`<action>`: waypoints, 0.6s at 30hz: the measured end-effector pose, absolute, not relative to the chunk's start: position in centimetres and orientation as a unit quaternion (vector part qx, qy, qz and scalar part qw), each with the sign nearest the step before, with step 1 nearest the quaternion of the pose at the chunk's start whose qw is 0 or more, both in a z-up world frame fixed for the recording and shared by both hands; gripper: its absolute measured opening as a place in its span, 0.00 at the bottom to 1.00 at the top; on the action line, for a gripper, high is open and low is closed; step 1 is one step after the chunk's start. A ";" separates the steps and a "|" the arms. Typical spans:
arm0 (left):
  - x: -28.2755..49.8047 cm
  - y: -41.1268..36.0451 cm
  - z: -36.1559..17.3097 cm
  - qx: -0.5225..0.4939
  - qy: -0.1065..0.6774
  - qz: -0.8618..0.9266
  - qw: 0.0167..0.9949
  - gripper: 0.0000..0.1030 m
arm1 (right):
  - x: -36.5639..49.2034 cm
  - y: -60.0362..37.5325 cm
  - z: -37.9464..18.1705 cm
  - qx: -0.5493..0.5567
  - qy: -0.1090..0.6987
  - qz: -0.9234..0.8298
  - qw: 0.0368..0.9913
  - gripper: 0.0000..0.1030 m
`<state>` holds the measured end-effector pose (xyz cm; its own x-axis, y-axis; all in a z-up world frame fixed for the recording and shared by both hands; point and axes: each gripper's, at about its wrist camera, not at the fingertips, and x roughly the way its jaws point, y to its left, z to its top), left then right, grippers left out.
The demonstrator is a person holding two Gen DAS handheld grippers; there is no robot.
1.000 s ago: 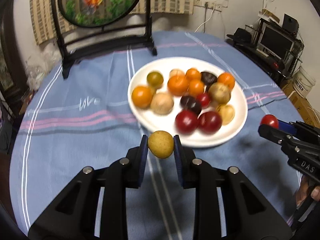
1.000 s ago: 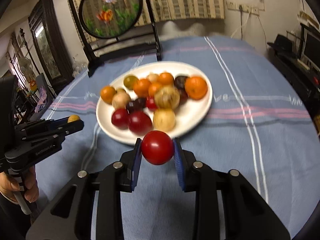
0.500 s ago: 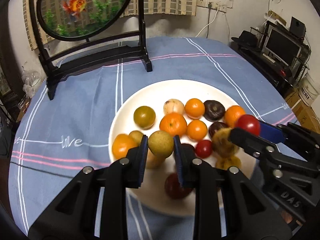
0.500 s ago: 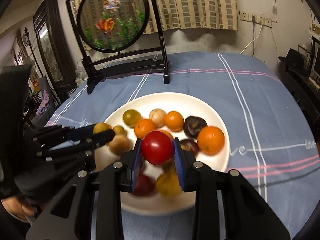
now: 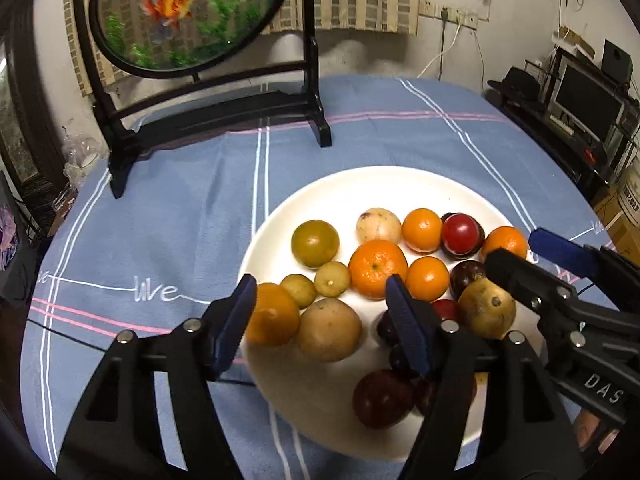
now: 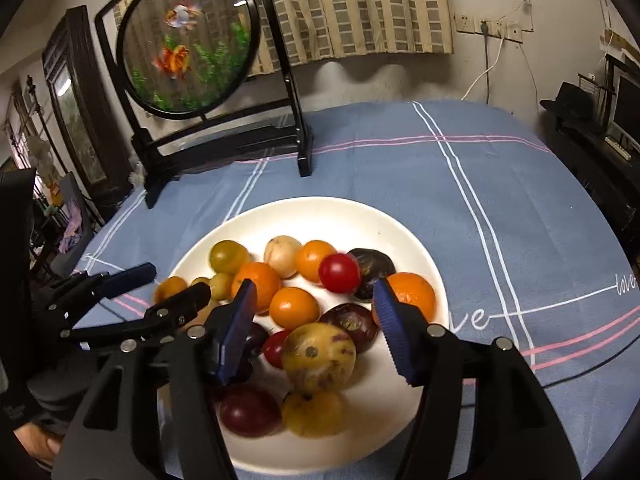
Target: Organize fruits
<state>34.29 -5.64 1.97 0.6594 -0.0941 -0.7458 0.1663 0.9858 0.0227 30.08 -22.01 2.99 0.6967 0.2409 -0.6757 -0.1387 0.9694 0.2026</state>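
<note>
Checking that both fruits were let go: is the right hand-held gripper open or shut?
Open. In its own wrist view the right hand-held gripper has its jaws spread wide with nothing between them, above the plate.

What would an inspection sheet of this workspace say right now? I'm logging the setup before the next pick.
Surface: blue striped tablecloth.
Job's things: white plate heaped with fruits; red fruit lies on the pile.
Clutter: fish screen on black stand behind the plate.
Grippers: left gripper open, empty; right gripper open, empty; both over the plate.
Cables: white cord hanging from a wall socket.
Surroundings: curtain, monitor.
</note>
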 end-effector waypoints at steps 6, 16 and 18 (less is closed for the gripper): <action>30.8 -4.6 2.7 0.038 0.393 -0.068 0.916 0.77 | 26.6 -21.6 3.8 0.029 0.370 0.096 0.923 0.60; 23.9 -1.9 0.6 0.022 0.412 -0.032 0.911 0.87 | 20.2 -22.9 1.7 0.016 0.396 0.068 0.916 0.60; 22.8 -1.5 0.2 0.019 0.417 -0.029 0.908 0.87 | 19.2 -23.1 1.5 0.015 0.399 0.064 0.915 0.60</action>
<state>22.77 -1.50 0.23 0.6507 -0.0371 -0.7585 0.0683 0.9976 0.0099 19.23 -23.10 1.50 0.6735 0.1282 -0.7279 -0.1049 0.9915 0.0775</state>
